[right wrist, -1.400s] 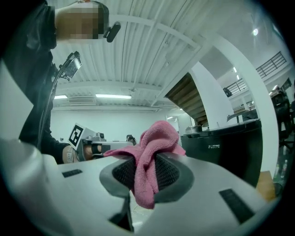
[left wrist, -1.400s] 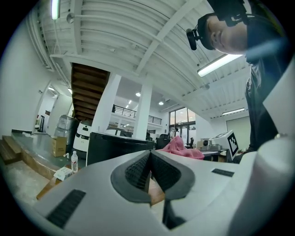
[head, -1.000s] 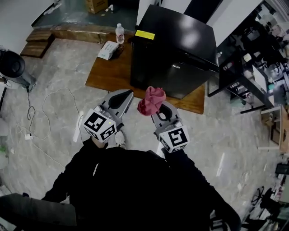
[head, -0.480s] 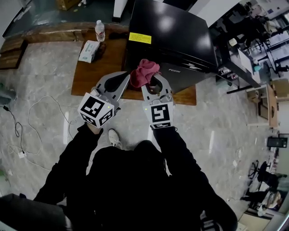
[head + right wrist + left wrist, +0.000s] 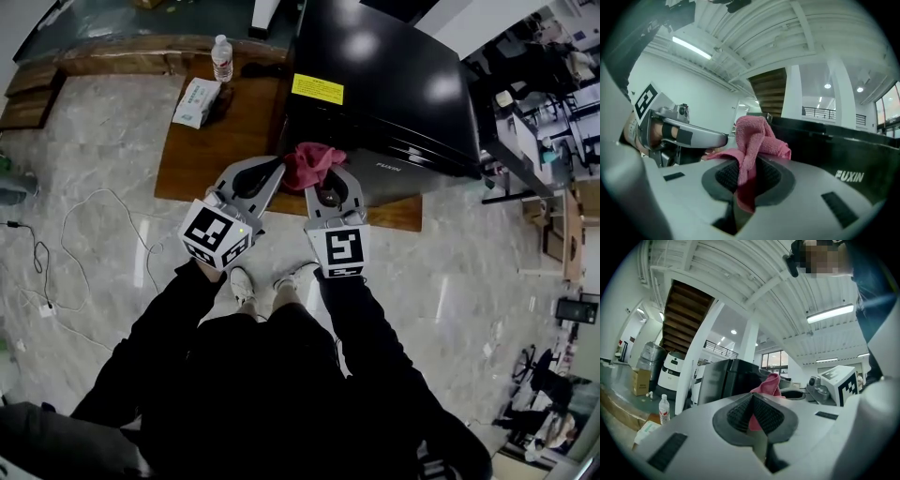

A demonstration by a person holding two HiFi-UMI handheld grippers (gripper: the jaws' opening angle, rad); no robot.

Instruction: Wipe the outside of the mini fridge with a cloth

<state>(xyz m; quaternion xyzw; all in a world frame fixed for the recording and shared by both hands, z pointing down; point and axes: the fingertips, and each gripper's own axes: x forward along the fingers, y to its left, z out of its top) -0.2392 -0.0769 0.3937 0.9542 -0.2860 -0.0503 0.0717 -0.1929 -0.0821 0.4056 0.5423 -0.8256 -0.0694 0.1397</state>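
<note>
The black mini fridge (image 5: 384, 84) stands on a low wooden table (image 5: 202, 150); its front carries a FUXIN label (image 5: 849, 176). My right gripper (image 5: 323, 176) is shut on a pink cloth (image 5: 310, 163), which bunches up above the jaws (image 5: 757, 136) close to the fridge's front lower edge. My left gripper (image 5: 261, 177) is beside it on the left, jaws pressed together with nothing between them (image 5: 752, 411). The pink cloth (image 5: 769, 384) shows past the left jaws, with the fridge (image 5: 729, 380) behind it.
A water bottle (image 5: 221, 58) and a tissue pack (image 5: 195, 101) lie on the table's far left. White cable (image 5: 103, 225) runs over the marble floor at the left. Black desks and equipment (image 5: 534, 103) crowd the right side. The person's feet (image 5: 272, 281) are below the grippers.
Both grippers have come closer to the fridge's front, the right one carrying the pink cloth up to its lower edge. The view has shifted slightly.
</note>
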